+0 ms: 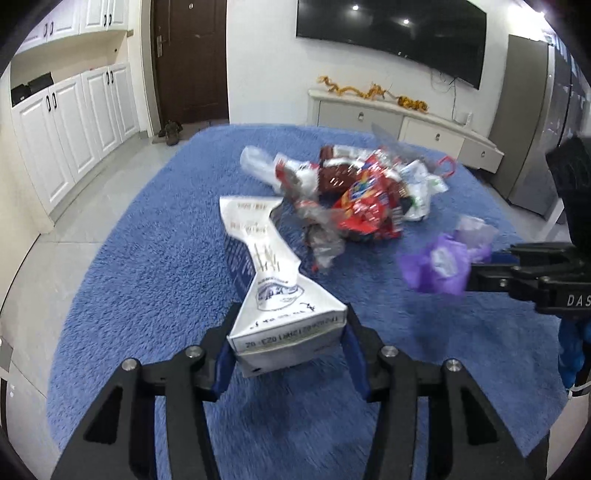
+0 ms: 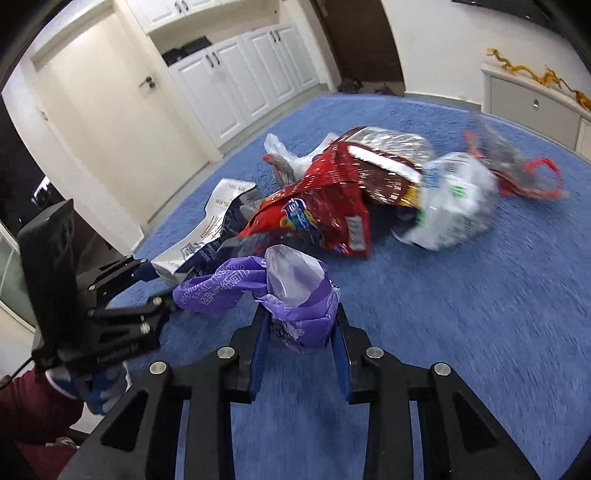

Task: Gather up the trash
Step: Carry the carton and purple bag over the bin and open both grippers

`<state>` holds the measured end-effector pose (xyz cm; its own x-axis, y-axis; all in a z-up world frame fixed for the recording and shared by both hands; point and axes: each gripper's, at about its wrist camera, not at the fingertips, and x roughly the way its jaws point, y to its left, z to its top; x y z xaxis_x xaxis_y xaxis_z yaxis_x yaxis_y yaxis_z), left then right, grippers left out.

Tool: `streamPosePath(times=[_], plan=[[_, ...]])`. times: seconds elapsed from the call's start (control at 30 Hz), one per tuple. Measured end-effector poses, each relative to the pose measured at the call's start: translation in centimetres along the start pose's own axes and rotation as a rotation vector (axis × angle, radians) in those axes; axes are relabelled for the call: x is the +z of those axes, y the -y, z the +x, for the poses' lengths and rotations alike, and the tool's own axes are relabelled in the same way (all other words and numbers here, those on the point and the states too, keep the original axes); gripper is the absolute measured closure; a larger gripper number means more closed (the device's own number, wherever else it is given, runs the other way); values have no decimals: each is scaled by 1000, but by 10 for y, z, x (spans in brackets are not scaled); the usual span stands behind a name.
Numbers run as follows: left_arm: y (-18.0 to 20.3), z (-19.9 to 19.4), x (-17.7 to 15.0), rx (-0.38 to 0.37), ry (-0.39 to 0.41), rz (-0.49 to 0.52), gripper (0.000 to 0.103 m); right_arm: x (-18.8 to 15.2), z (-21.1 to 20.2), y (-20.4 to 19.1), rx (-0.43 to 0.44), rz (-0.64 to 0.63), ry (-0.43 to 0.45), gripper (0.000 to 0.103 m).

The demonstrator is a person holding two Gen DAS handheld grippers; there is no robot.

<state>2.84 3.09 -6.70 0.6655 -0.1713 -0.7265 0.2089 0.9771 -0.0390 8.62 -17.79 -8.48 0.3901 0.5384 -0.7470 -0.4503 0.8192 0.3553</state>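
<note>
A crushed white carton (image 1: 273, 280) with printed text sits between my left gripper's (image 1: 291, 332) blue pads, which press on its near end. The same carton (image 2: 201, 236) and left gripper (image 2: 159, 284) appear at the left of the right wrist view. My right gripper (image 2: 301, 325) is shut on a crumpled purple tissue wrapper (image 2: 291, 295); that wrapper (image 1: 443, 262) hangs at the right of the left wrist view, held by the right gripper (image 1: 476, 273). Beyond lies a heap of trash: a red snack bag (image 2: 317, 210), a brown foil bag (image 2: 388, 162) and white plastic bags (image 2: 454, 199).
Everything lies on a blue shaggy rug (image 1: 147, 266) over a tiled floor (image 1: 74, 229). White cabinets (image 1: 74, 122) line the left wall; a dark door (image 1: 188, 59), a wall television (image 1: 391, 33) and a low sideboard (image 1: 388, 118) stand behind. A red sleeve (image 2: 33, 406) shows low left.
</note>
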Motion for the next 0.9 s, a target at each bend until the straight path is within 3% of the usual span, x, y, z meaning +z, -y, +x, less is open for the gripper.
streamPosePath(times=[0.27,0.47,0.67,0.9], plan=[[35,-65,6,-58,95,24,55,-61,-101,42,-68,118,159,72],[116,-87,32,-192,125,164,56,-128,-185,119,-239,295,274,72],[232,-60,61,-421,56,300,55,-192,-236,199,-462,507,307,71],[373,2,76,-597,-79,404,55,-241,-251,293,-574,697,273,70]])
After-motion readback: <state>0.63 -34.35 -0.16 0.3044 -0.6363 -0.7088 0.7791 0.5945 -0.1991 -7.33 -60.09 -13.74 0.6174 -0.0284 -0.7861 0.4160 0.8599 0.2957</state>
